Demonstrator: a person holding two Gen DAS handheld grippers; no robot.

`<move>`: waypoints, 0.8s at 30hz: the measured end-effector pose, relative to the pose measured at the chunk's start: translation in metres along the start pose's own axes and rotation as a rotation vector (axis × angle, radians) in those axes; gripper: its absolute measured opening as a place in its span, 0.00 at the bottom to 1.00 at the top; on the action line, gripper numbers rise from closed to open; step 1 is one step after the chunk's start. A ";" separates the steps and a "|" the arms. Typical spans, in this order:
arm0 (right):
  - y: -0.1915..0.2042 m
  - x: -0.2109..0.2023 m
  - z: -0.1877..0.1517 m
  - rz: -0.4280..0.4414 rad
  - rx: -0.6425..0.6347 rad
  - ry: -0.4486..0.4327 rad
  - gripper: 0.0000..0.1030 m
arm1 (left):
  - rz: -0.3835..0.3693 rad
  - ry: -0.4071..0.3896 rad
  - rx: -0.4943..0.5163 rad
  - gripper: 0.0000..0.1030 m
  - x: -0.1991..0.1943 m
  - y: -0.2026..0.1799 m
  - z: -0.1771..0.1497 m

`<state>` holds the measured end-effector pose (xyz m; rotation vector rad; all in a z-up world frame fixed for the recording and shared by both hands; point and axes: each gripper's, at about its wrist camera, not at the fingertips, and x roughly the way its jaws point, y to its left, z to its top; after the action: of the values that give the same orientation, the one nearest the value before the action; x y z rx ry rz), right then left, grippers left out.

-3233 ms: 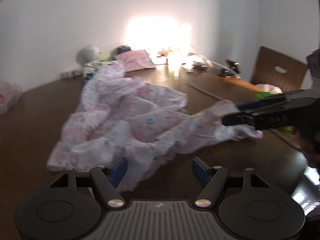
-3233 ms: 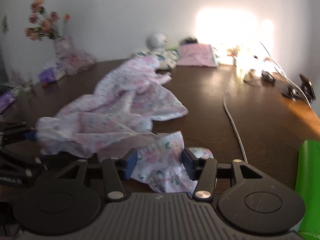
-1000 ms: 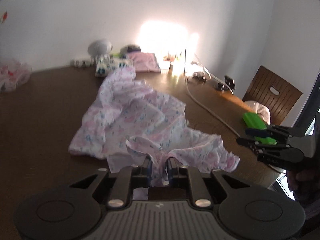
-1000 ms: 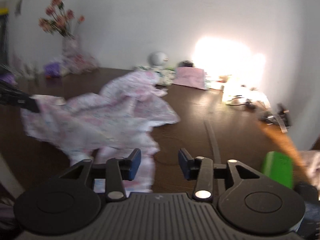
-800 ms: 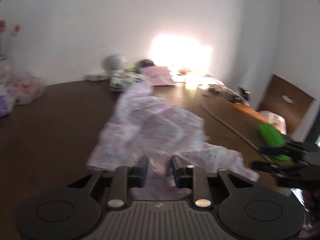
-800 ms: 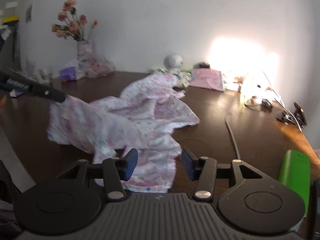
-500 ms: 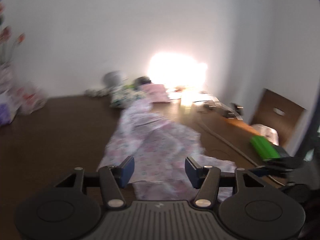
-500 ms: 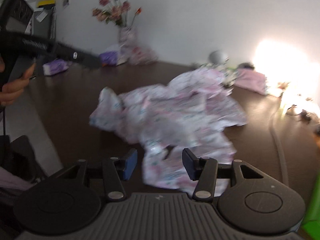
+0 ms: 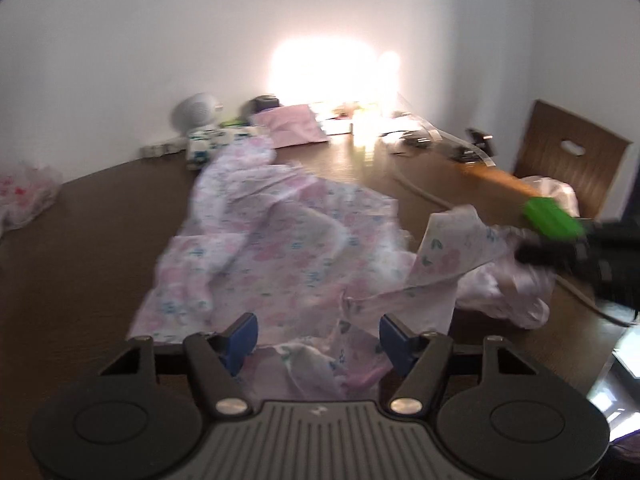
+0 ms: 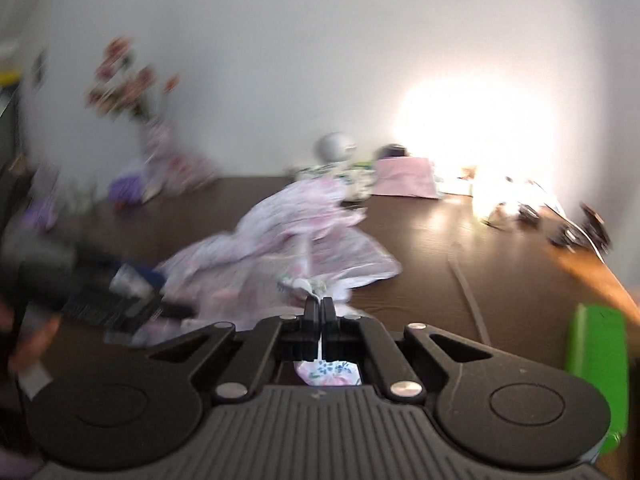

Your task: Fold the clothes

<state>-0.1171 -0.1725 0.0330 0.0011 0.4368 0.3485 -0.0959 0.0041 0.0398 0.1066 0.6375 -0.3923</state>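
A crumpled white garment with pink and blue flowers (image 9: 276, 248) lies spread along the dark wooden table (image 9: 80, 240). My left gripper (image 9: 318, 334) is open, its blue-padded fingers low over the near edge of the cloth, with loose fabric lying between them. My right gripper (image 10: 319, 307) is shut on a fold of the garment (image 10: 304, 280), and a scrap of it shows behind the jaws. In the left wrist view the right gripper (image 9: 536, 254) comes in from the right, lifting a flap of cloth. In the right wrist view the left gripper (image 10: 132, 284) is a dark blur at left.
At the far edge against the wall stand a white round object (image 9: 196, 110), a folded pink cloth (image 9: 290, 126) and small clutter under a bright glare. A cable (image 10: 470, 300) runs along the table. A green object (image 10: 596, 360) and a wooden chair (image 9: 568, 160) are at right; flowers in a vase (image 10: 136, 92) at left.
My right gripper has shut on a fold of the garment and lifted it. My left gripper, shut on the cloth a second ago, has opened and let it go.
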 end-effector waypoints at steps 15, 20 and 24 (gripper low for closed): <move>0.009 0.004 -0.008 -0.091 -0.121 0.043 0.01 | 0.260 0.010 0.167 0.04 0.010 -0.055 0.003; 0.012 0.021 -0.022 -0.154 -0.164 0.145 0.04 | 0.412 -0.116 0.146 0.02 -0.014 -0.050 0.002; 0.016 0.029 -0.031 -0.142 -0.187 0.190 0.05 | 0.422 -0.128 0.109 0.02 -0.023 -0.047 -0.003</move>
<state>-0.1104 -0.1503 -0.0062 -0.2456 0.5875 0.2491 -0.1322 -0.0312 0.0522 0.3112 0.4522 -0.0249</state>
